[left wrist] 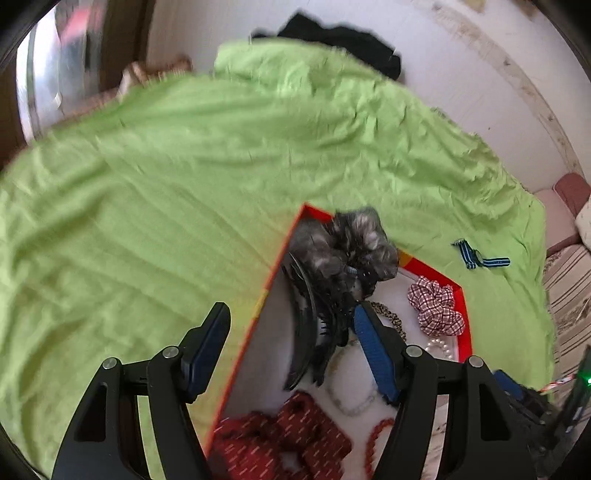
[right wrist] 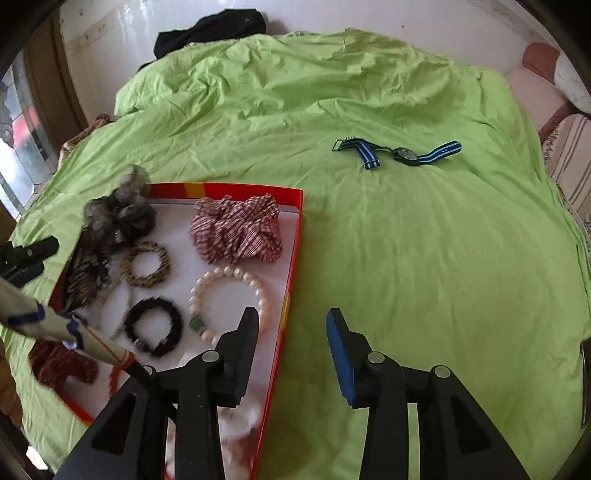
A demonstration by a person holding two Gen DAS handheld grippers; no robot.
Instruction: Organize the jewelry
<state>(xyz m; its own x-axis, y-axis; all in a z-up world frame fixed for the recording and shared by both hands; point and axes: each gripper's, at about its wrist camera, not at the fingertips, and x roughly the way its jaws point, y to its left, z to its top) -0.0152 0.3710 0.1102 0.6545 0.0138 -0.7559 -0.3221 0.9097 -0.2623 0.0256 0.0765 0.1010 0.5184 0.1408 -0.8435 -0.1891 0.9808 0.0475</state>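
A red-rimmed tray [right wrist: 298,236] with a white floor lies on the green bedspread. It holds a grey scrunchie [right wrist: 122,206], a red-checked scrunchie [right wrist: 236,229], a pearl bracelet [right wrist: 229,295], a black beaded bracelet [right wrist: 153,326], a brown band [right wrist: 146,264] and dark red scrunchies [left wrist: 295,435]. A watch with a blue striped strap [right wrist: 402,153] lies on the bedspread beyond the tray. My left gripper [left wrist: 291,332] is open over the tray's left rim [left wrist: 258,314], beside the grey scrunchie [left wrist: 343,247]. My right gripper [right wrist: 291,332] is open and empty above the tray's right edge.
The green bedspread [right wrist: 424,258] covers the whole bed. A black garment [right wrist: 210,29] lies at the far edge by the white wall. A striped cushion [right wrist: 569,147] sits at the right. A window [right wrist: 18,147] is at the left.
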